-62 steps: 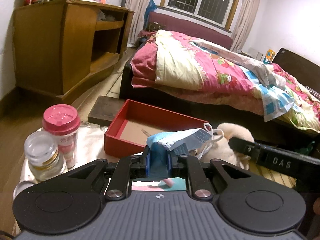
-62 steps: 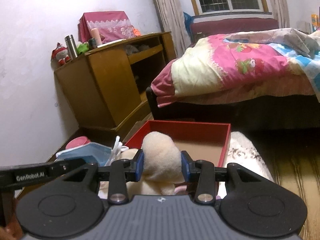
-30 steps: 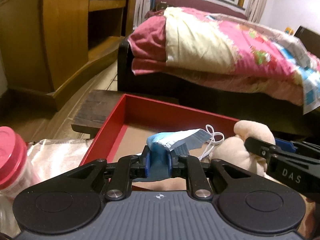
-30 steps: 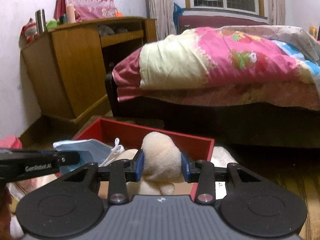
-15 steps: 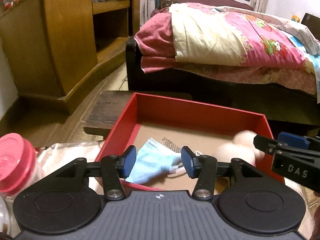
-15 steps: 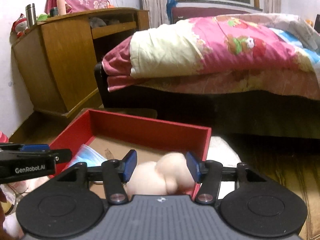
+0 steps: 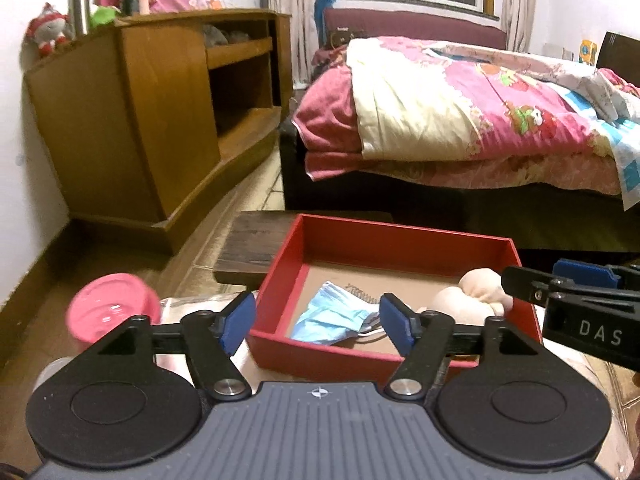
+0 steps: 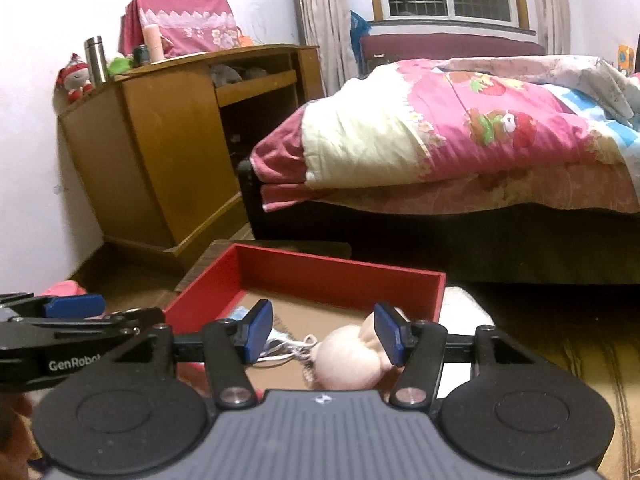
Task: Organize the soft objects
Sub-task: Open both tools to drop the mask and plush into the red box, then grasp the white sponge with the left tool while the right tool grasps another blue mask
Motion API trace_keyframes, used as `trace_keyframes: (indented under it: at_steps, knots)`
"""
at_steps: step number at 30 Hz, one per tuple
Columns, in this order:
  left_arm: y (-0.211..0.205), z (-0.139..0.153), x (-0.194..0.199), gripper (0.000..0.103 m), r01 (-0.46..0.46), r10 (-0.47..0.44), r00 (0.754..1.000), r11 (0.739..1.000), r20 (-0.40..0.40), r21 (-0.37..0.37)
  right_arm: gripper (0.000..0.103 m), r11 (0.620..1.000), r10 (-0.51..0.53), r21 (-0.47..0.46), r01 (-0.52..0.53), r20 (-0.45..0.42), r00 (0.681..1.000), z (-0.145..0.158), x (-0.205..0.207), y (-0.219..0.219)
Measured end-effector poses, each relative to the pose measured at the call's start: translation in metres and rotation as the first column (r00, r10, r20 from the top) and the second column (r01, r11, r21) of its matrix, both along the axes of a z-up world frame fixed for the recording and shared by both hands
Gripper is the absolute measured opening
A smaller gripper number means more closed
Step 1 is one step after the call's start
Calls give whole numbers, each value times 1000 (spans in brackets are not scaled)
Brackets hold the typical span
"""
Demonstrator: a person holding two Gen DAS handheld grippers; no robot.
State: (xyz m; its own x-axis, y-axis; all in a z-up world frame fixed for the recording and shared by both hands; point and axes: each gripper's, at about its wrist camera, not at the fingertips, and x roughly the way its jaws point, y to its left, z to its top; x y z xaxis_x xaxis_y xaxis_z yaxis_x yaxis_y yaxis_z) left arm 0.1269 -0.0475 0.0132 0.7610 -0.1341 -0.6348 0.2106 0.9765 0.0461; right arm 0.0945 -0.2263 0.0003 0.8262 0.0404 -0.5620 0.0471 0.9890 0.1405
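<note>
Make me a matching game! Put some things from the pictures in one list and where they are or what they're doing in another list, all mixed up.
Things:
1. blue face mask
2. plush toy
3. left gripper
4. pink lid

Places or states:
A. open, holding nothing
B. outside the red box, to its left
C. in the box, left part
D. in the box, right part

Pairs: 1-C, 2-D, 3-A, 4-B

"DAS" on right claw (image 7: pixel 576 280); "GenRobot", cut off, on left claw (image 8: pixel 76 312).
</note>
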Motion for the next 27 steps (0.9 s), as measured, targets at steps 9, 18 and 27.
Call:
trace_keyframes:
  at_steps: [9,18,27]
  knots:
    - [29,12,-55,73,4,-5,1000,1000,-19,-30,38,999,45,24,-44,-32,998,6,-56,18]
    - [56,-13,-90,73,-17,9,992,998,-129,-65,38,996,69,54,-64,-89,994,-7,-90,27]
    - [58,-54,-105,76,-20,2,963,998,-270,-62,39,990,126,76,-116,-129,984,-15,-107,39]
